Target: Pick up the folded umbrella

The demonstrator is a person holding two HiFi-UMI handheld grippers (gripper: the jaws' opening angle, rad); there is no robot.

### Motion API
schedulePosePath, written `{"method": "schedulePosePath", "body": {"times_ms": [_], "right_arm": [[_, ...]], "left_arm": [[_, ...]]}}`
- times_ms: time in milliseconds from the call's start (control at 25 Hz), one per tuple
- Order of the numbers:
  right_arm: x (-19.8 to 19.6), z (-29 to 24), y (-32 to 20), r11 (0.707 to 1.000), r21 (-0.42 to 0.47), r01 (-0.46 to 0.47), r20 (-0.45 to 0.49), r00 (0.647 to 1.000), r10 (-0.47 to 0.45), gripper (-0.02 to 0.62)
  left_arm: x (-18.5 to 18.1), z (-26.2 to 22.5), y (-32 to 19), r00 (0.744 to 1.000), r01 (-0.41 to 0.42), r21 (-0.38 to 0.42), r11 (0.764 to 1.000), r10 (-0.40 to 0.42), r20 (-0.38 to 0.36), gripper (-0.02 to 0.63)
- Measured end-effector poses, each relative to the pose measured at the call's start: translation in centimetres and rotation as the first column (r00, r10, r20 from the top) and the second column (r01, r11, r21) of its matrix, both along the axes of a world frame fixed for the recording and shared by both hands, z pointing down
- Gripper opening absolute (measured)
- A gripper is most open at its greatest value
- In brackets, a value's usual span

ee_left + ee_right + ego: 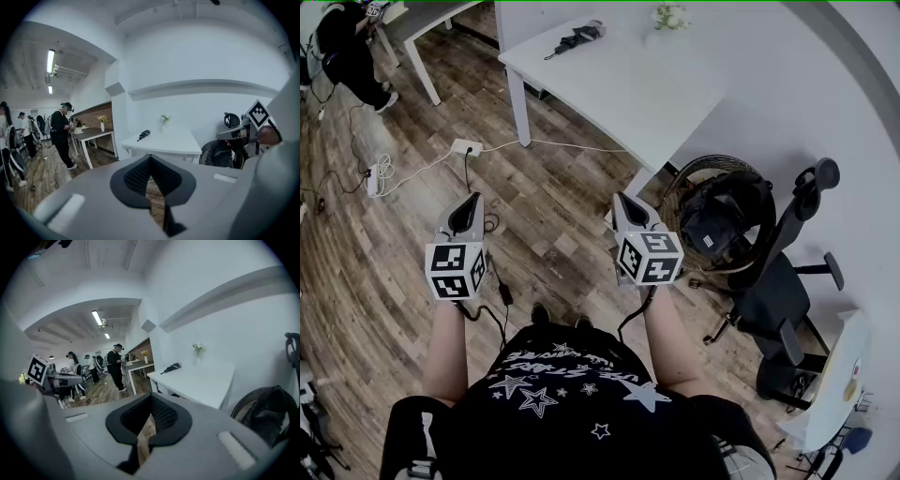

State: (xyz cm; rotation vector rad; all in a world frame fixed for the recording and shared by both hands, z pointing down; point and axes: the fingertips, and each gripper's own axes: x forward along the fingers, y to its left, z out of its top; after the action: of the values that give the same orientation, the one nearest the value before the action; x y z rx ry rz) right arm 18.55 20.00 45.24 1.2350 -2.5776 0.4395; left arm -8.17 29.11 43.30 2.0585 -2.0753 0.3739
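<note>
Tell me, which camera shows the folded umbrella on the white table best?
The head view: it looks down on the folded umbrella, showing its whole length on the white table. Both gripper views catch it only side-on, as a small dark shape.

The left gripper and right gripper are smooth grey plastic shells tapering to a point. Black cross-hatched pads line the inside of each claw. Behind each claw sits a white cube printed with black square markers, and behind that trails a thin black cable. The person wears a black shirt with white stars.
</note>
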Motion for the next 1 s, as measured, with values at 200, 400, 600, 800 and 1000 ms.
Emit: {"method": "schedulePosePath", "body": {"times_ms": [200, 400, 600, 800, 1000], "right_arm": [[-1.0, 0.6, 1.0, 1.0, -0.003, -0.001, -0.009, 1.0, 0.001, 0.015], [-1.6, 0.8, 1.3, 1.0, -0.014, -0.019, -0.013, 1.0, 0.018, 0.015], [-3.1, 1.0, 1.5, 1.0, -0.022, -0.022, 0.0, 1.0, 0.022, 0.015], [-4.3, 1.4, 1.2, 0.996, -0.024, -0.081, 0.052, 0.995, 0.082, 0.015], [-6.5, 1.6, 0.9, 0.996, 0.013, -0.085, 0.06, 0.995, 0.084, 0.017]], "left_arm": [[-0.1, 1.1, 0.6, 0.999, -0.027, -0.017, 0.999, 0.028, 0.039, 0.0], [1.1, 1.5, 0.2, 0.996, -0.088, -0.009, 0.996, 0.088, 0.008, 0.0], [1.2, 2.3, -0.2, 0.994, -0.104, -0.014, 0.994, 0.104, -0.016, 0.0], [0.6, 2.6, 0.0, 0.994, -0.106, -0.018, 0.994, 0.105, -0.034, -0.001], [0.2, 2.6, -1.1, 0.987, -0.151, 0.003, 0.989, 0.151, -0.052, 0.0]]}}
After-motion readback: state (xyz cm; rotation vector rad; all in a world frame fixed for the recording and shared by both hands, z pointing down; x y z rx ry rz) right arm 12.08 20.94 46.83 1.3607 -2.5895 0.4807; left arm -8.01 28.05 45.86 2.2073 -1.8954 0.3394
